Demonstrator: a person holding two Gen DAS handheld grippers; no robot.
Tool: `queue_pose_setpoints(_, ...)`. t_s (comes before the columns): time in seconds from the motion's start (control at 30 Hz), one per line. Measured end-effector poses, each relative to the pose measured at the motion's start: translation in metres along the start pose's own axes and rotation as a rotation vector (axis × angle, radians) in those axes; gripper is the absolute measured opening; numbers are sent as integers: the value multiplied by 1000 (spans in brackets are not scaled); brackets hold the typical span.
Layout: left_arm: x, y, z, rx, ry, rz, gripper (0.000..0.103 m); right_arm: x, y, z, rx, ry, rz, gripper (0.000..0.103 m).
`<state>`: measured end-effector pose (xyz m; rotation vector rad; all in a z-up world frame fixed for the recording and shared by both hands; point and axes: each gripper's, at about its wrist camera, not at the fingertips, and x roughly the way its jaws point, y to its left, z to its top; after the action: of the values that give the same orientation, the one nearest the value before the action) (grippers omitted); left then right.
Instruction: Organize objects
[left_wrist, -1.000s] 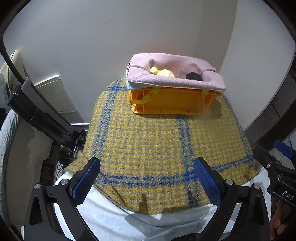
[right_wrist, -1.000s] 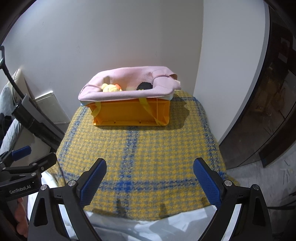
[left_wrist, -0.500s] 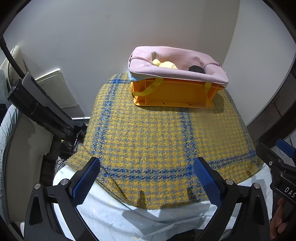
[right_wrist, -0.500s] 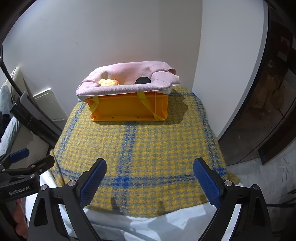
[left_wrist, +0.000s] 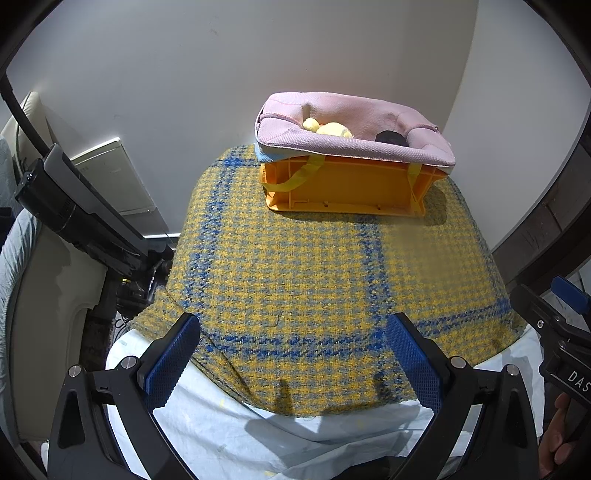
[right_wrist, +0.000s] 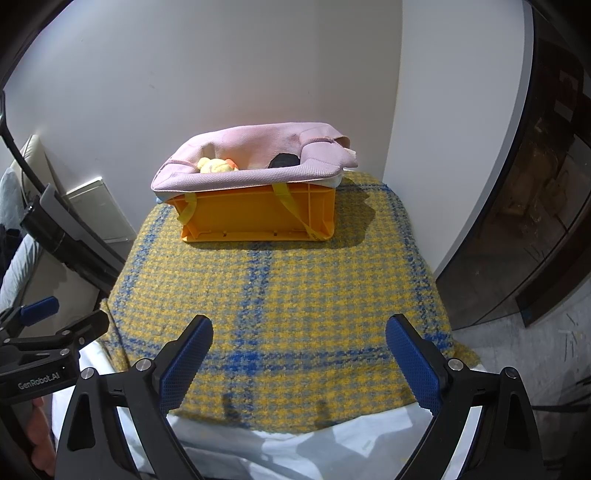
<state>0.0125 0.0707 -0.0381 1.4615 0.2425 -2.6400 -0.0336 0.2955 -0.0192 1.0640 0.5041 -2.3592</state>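
Both grippers' jaws spread, empty, orange crate (left_wrist: 347, 188) w/ pink bag (left_wrist: 343, 147) on plaid cloth (left_wrist: 314, 280)

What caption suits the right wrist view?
Open right claw hovers over a plaid cloth, facing an orange crate.

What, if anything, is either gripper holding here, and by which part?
Nothing is held. The left gripper and the right gripper both stand open over the near edge of the plaid cloth, well short of the orange crate.
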Motion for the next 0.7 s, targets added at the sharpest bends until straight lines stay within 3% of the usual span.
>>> queue_pose_setpoints(0.7, -3, 3, 2, -8, 2, 15, 103, 0, 0, 0, 7, 4, 5, 95)
